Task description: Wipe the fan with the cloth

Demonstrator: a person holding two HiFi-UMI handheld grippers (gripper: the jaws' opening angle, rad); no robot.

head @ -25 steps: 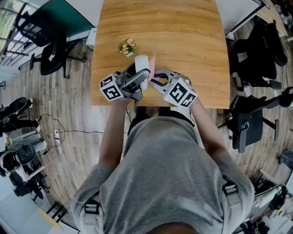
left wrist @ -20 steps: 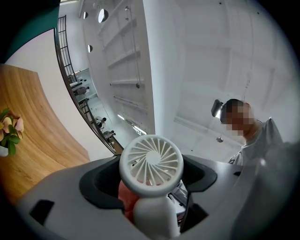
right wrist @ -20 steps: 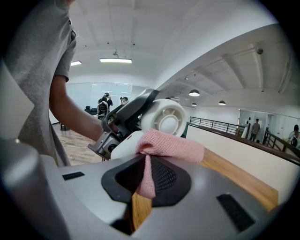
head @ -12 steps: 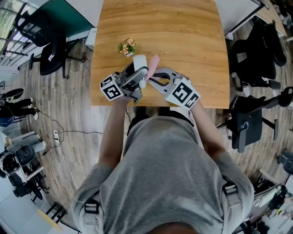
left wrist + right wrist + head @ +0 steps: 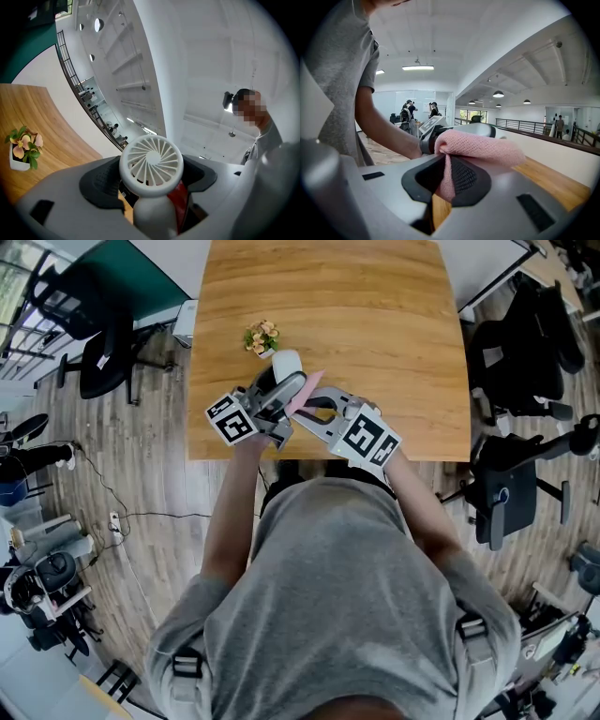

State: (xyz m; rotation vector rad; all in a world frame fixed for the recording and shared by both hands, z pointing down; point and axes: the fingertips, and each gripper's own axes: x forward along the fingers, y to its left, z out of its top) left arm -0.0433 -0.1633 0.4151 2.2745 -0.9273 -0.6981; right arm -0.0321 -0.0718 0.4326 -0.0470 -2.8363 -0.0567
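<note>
White plastic hand fan (image 5: 151,161) stands at the lower middle of the left gripper view, with its handle clamped between the jaws of the left gripper (image 5: 152,211). Its long axis is upright and its round grille faces the camera. The right gripper (image 5: 446,180), jaws nearly together, pinches a pink mesh cloth (image 5: 480,147) at frame centre.

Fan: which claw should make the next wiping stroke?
Right. The right claw is shut on the pink cloth, close beside the fan; the left claw is busy gripping the fan's stem.

One fan (image 5: 151,164), one pink cloth (image 5: 478,149), one potted plant (image 5: 261,337) and one wooden table (image 5: 375,315)
</note>
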